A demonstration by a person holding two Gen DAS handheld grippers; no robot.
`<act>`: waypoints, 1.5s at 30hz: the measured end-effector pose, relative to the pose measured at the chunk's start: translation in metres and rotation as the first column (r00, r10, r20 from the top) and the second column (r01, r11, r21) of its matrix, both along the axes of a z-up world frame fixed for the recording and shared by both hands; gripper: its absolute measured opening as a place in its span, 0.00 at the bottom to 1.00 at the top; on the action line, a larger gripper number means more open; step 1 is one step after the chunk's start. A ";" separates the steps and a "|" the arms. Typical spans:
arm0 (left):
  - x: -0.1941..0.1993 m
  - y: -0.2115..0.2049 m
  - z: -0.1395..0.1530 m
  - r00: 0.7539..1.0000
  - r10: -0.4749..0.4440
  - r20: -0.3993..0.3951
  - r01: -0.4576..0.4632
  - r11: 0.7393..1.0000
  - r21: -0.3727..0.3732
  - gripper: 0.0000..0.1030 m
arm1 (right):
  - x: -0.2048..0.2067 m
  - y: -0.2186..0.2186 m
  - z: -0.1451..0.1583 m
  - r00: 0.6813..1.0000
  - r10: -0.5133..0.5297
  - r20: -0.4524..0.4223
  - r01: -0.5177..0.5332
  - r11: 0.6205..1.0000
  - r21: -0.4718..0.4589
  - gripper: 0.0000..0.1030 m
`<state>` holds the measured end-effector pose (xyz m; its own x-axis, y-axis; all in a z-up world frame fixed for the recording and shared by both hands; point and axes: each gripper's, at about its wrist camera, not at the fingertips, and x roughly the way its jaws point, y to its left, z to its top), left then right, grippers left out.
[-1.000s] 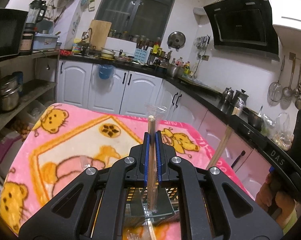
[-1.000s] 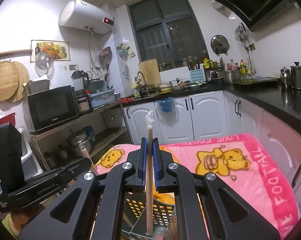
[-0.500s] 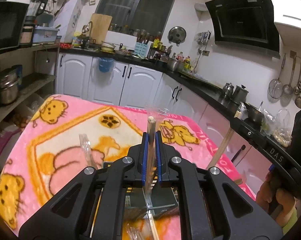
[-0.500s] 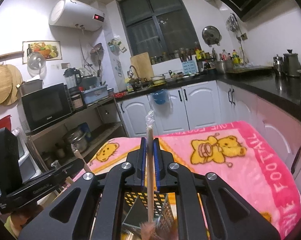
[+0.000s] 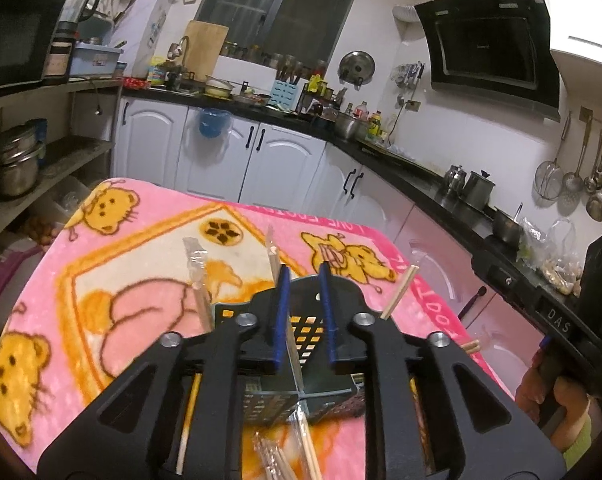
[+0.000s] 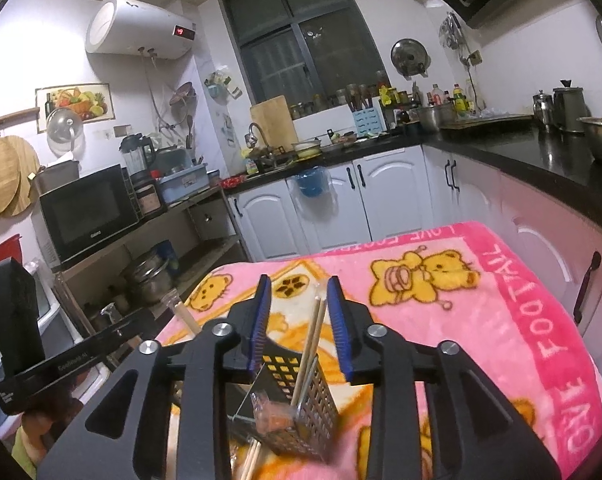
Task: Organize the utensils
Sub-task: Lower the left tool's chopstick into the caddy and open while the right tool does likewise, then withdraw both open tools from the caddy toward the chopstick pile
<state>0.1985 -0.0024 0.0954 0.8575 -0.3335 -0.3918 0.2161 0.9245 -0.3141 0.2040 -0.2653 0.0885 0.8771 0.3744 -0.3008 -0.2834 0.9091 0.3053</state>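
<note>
Inside black perforated holder [image 6: 309,404], wrapped chopsticks [image 6: 311,340]

My left gripper [image 5: 304,312] tips slightly downward, its blue-padded jaws opening, a wrapped chopstick [image 5: 282,300] loose between them. My right gripper [image 6: 300,324] also angles down, jaws opening wider around a chopstick pair [image 6: 311,344], pads not pressing. My right hand [image 5: 541,386] grips its handle.

Black perforated utensil holder [image 6: 301,404], partitioned, upright on pink blanket. Wrapped wooden chopsticks [image 6: 311,344] standing tilted in one compartment; more wrapped pairs [image 5: 199,276] leaning in others. Loose wrapped chopsticks [image 5: 285,456] lying flat just beside holder.
</note>
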 end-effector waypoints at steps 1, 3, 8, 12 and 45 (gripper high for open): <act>-0.002 0.001 0.001 1.000 0.002 0.000 -0.002 1.000 -0.001 0.13 | -0.002 0.000 0.000 1.000 0.002 -0.002 -0.002 1.000 -0.003 0.32; -0.004 0.003 0.002 1.000 0.004 -0.001 -0.004 1.000 -0.006 0.15 | -0.005 0.000 -0.001 1.000 0.007 -0.006 -0.007 1.000 -0.007 0.36; -0.009 0.007 0.005 1.000 0.010 0.000 -0.010 1.000 -0.010 0.31 | -0.012 -0.001 -0.004 1.000 0.014 -0.028 -0.015 1.000 -0.010 0.45; -0.011 0.008 0.006 1.000 0.013 0.001 -0.013 1.000 -0.009 0.46 | -0.016 -0.005 -0.005 0.999 0.006 -0.036 -0.006 1.000 -0.013 0.47; -0.063 0.018 0.012 1.000 -0.026 0.013 0.026 0.999 -0.033 0.89 | -0.051 -0.004 -0.013 0.997 0.047 -0.067 -0.051 0.997 -0.053 0.64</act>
<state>0.1355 0.0154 0.1073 0.8529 -0.3686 -0.3698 0.2441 0.9076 -0.3416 0.1535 -0.2697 0.0751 0.8356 0.3979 -0.3787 -0.3090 0.9105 0.2747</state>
